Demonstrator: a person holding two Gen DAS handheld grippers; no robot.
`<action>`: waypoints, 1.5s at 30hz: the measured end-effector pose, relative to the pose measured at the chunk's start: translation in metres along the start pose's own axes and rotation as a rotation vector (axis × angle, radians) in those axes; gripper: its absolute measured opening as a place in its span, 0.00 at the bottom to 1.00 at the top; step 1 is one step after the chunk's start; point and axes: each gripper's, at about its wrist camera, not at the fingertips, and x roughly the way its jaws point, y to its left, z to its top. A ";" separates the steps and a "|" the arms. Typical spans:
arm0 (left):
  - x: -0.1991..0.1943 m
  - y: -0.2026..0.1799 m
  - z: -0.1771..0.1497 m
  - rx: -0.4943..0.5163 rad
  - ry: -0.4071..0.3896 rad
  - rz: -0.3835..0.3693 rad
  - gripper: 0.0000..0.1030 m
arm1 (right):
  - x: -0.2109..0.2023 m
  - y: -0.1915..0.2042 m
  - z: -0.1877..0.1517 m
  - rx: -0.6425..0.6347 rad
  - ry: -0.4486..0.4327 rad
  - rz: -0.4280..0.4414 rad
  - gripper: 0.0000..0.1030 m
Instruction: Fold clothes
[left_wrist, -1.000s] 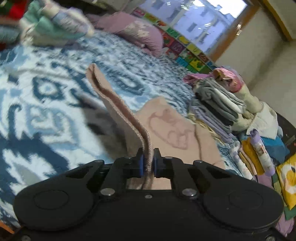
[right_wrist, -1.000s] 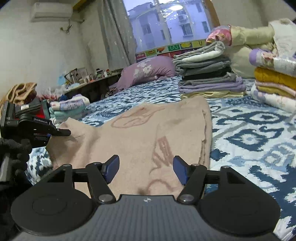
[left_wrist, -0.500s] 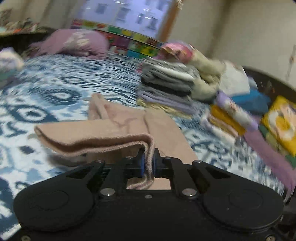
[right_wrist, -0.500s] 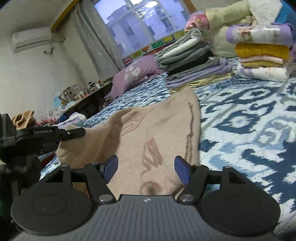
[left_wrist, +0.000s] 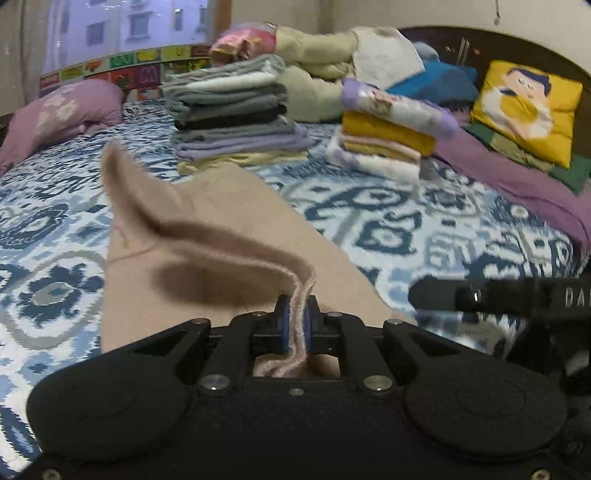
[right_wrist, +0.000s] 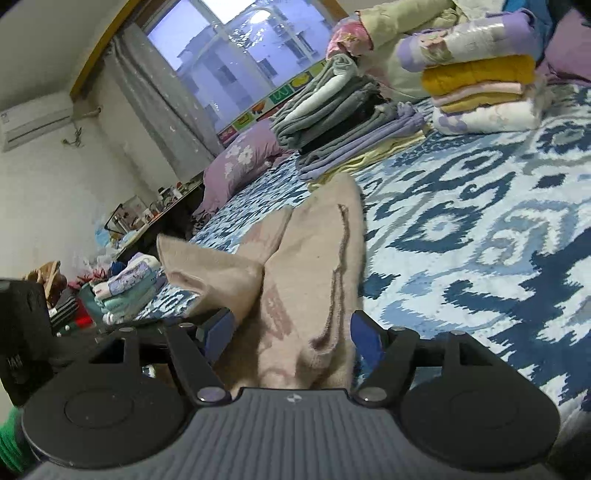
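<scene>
Patterned bedspread (left_wrist: 424, 221); pinched beige garment (left_wrist: 229, 229) edge.

The bed (left_wrist: 388, 218) is covered with a blue-and-white patterned spread. A beige garment (left_wrist: 207, 236) lies flat along it, one edge lifted off the surface. Just beyond the garment's far end stands a stack of folded grey and lilac clothes (left_wrist: 232, 114), with a pale yellow piece at its bottom. Beside that stack sits a second pile (left_wrist: 388, 136) of white, pink, yellow and floral folded items. A purple floral pillow (left_wrist: 55, 114) rests near the window side, and a yellow cushion (left_wrist: 524, 107) leans at the headboard. A purple cloth (left_wrist: 517, 188) lies spread below the cushion.
</scene>
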 end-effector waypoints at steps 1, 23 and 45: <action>-0.001 -0.001 -0.001 0.010 0.002 0.000 0.04 | 0.001 -0.001 0.000 0.008 0.001 0.000 0.68; -0.086 0.115 -0.023 -0.281 -0.101 0.095 0.28 | 0.023 0.036 -0.009 -0.181 0.031 0.037 0.67; -0.025 0.035 -0.054 -0.006 0.135 -0.186 0.27 | -0.002 0.024 0.002 -0.117 -0.071 -0.051 0.62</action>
